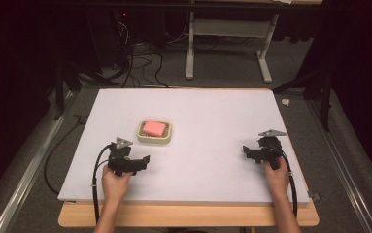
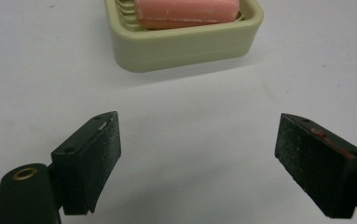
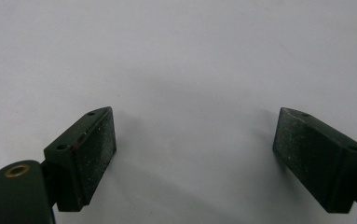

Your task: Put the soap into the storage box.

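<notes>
While I watched from far away, the two hands sat near the front edge of the table [image 1: 212, 111], one on each side. The left hand [image 1: 114, 182] held the left gripper [image 1: 147, 159] low over the white top. Its jaws stood wide apart with nothing between them. In the left gripper view I saw the left gripper [image 2: 197, 154] with only bare white table between its two black pads.

The right hand [image 1: 277, 172] held the right gripper [image 1: 245, 151] well apart from the left one, out by the right side of the table. Its jaws were spread wide too, and they held nothing. In the right gripper view the right gripper [image 3: 195, 149] had only plain white table in front of it.

A little farther back from the left gripper sat the soap dish [image 1: 142, 137]. It was cream and had round corners. The pink soap [image 1: 154, 128] lay inside it, flat on the ribs. The left gripper pointed toward the dish but did not touch it. In the left gripper view the soap dish [image 2: 185, 46] was straight ahead, with the soap [image 2: 188, 11] in it.

Behind the table, on the grey floor, stood a white frame [image 1: 266, 63] and some black cables [image 1: 140, 60].
</notes>
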{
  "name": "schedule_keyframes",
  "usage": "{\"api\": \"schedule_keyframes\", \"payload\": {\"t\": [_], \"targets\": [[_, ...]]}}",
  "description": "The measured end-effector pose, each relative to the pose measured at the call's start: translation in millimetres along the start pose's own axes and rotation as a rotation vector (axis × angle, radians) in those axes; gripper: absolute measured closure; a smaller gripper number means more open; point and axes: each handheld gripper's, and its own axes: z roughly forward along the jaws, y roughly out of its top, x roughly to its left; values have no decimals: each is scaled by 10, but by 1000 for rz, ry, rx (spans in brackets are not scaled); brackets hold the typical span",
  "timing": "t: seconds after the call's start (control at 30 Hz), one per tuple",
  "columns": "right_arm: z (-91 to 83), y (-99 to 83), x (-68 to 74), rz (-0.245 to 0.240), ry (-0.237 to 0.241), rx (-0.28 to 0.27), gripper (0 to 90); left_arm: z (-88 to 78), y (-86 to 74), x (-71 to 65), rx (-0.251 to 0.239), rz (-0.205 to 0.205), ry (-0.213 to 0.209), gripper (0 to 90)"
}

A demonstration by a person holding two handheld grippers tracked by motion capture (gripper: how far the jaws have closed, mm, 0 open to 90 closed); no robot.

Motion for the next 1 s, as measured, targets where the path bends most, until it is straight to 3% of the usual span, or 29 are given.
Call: {"api": "schedule_keyframes", "payload": {"t": [0.27, 0.63, 1.0], "targets": [[0, 0, -1, -1, 0, -1, 137, 97, -35, -12, 16, 0, 2, 153], [0, 0, -1, -1, 0, -1, 137, 258, -57, -50, 39, 42, 48, 152], [0, 0, 0, -1, 0, 0, 137, 359, -111, -64, 4, 56, 90, 150]]}}
